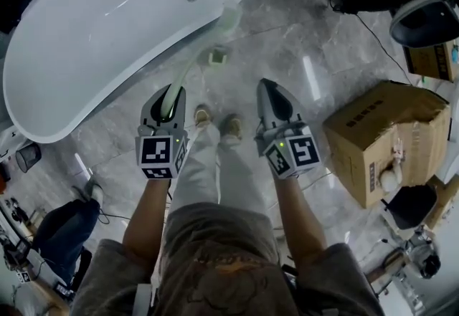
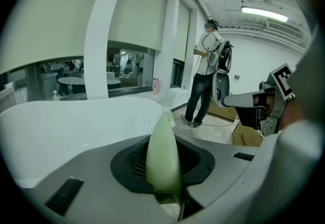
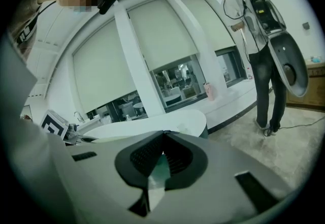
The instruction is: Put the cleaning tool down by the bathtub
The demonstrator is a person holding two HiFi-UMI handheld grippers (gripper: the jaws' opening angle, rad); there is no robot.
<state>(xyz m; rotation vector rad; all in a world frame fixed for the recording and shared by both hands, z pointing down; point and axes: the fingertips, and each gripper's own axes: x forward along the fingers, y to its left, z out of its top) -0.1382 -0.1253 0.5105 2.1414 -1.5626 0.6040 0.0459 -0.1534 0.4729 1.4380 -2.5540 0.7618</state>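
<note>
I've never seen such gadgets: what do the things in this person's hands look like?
The left gripper and right gripper are grey pointed shells with black ribbed pads, each carrying a cube of black-and-white square markers and a small green light. Sleeves are short, grey-brown.

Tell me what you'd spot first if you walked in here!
The big white tub at the upper left of the head view grabs the eye first. Next is the pale green brush clamped in the left gripper, reaching toward the tub's rim. On the right, a dented cardboard box sits on the grey floor.
</note>
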